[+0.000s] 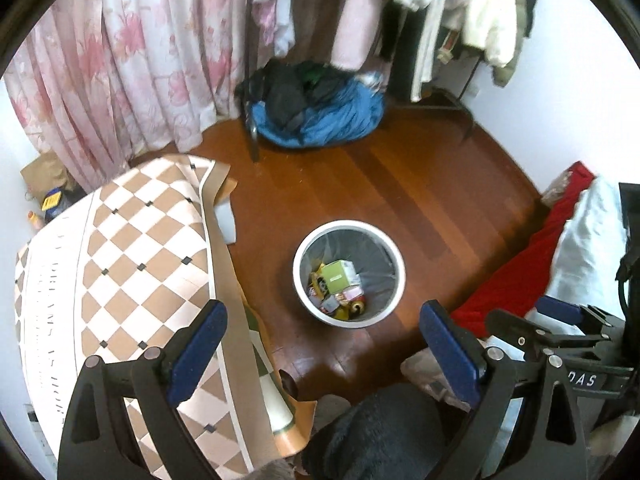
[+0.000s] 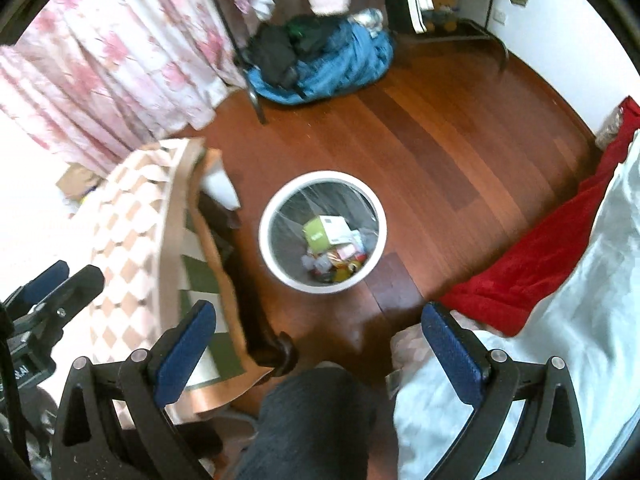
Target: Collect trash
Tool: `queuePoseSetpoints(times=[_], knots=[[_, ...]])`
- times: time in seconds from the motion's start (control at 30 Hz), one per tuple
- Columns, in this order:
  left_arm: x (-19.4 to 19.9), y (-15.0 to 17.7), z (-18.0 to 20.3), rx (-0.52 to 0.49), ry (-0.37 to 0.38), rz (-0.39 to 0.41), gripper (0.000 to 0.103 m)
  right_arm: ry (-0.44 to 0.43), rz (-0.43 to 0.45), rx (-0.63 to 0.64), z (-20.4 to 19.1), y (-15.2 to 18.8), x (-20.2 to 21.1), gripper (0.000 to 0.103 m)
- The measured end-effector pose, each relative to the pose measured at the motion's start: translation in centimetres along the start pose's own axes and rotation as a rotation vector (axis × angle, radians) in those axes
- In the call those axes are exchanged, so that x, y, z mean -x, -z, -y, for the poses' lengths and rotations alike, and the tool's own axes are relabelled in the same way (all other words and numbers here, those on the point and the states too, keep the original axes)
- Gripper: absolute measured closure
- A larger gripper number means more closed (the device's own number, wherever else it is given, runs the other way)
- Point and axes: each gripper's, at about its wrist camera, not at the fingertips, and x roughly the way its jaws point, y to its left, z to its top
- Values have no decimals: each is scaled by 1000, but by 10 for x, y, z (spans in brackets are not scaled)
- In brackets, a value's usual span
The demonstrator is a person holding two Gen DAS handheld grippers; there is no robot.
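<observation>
A white round trash bin (image 1: 306, 296) with a grey liner stands on the wooden floor; it also shows in the right wrist view (image 2: 280, 276). Inside lie a green carton (image 1: 335, 277) and several wrappers and cans; the carton also shows in the right wrist view (image 2: 316, 234). My left gripper (image 1: 322, 340) is open and empty, high above the floor near the bin. My right gripper (image 2: 320, 338) is open and empty, also above the floor on the near side of the bin. The right gripper also shows at the right edge of the left wrist view (image 1: 560, 320).
A table with a checkered brown and white cloth (image 1: 132, 264) is at the left. A bed with a red blanket (image 2: 532, 268) and white sheet (image 2: 580, 320) is at the right. A blue laundry pile (image 1: 320, 116) lies under a clothes rack, by pink curtains (image 1: 120, 64). My dark-trousered leg (image 2: 316, 424) is below.
</observation>
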Motion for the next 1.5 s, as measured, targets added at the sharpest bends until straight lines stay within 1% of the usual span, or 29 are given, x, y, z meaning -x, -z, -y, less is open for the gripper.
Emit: queuePoseSetpoints(times=[0.17, 0.37, 0.5, 0.67, 0.83, 1.0, 1.3, 1.33, 1.37, 1.5], knots=[[48, 8, -2, -13, 51, 57, 4, -58, 61, 21, -11, 17, 58, 0], [91, 16, -8, 2, 99, 102, 4, -119, 118, 37, -18, 36, 114, 0], [114, 22, -10, 7, 131, 116, 4, -146, 138, 61, -27, 46, 142, 0], [134, 28, -12, 4, 159, 122, 4, -173, 153, 86, -40, 54, 167, 0], [145, 33, -14, 11, 183, 119, 4, -196, 148, 114, -50, 59, 181, 0], [156, 34, -17, 20, 202, 121, 4, -209, 132, 129, -56, 61, 186, 0], [165, 36, -18, 8, 190, 128, 4, -205, 130, 133, -60, 62, 187, 0], [165, 36, -18, 9, 184, 127, 4, -207, 129, 131, -60, 62, 187, 0], [165, 36, -18, 8, 178, 128, 1, -206, 127, 132, -60, 63, 187, 0], [164, 37, -18, 12, 176, 127, 0, -201, 122, 138, -59, 64, 183, 0]])
